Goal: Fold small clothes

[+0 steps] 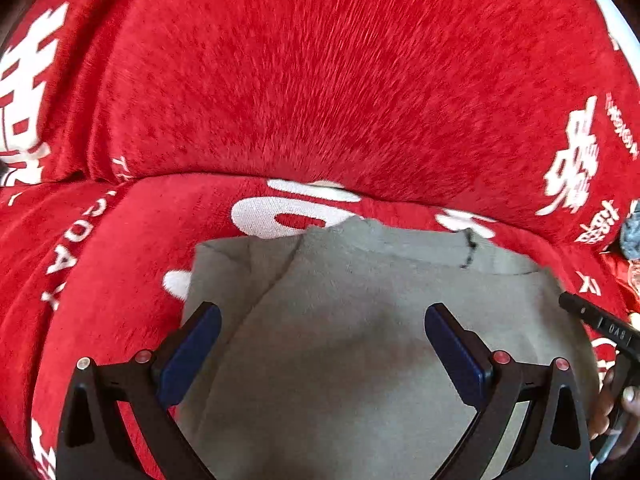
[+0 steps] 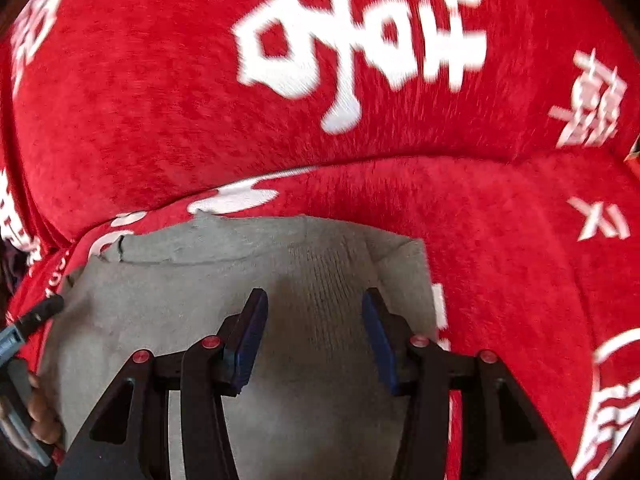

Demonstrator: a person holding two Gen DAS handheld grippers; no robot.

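A plush red blanket with white lettering (image 1: pixel 320 80) spreads ahead of and around both claws. On it, a small grey knit garment (image 1: pixel 360 320) lies flat directly beneath them. The left claw (image 1: pixel 322 344) gapes wide; the right claw (image 2: pixel 315 336) stands apart too, holding nothing.

— What carries it all?
— A plush red blanket with white characters (image 1: pixel 320 80), bulging ahead of the gripper.
— And on it?
— A flat grey knit garment (image 1: pixel 340 340) directly beneath the gripper.
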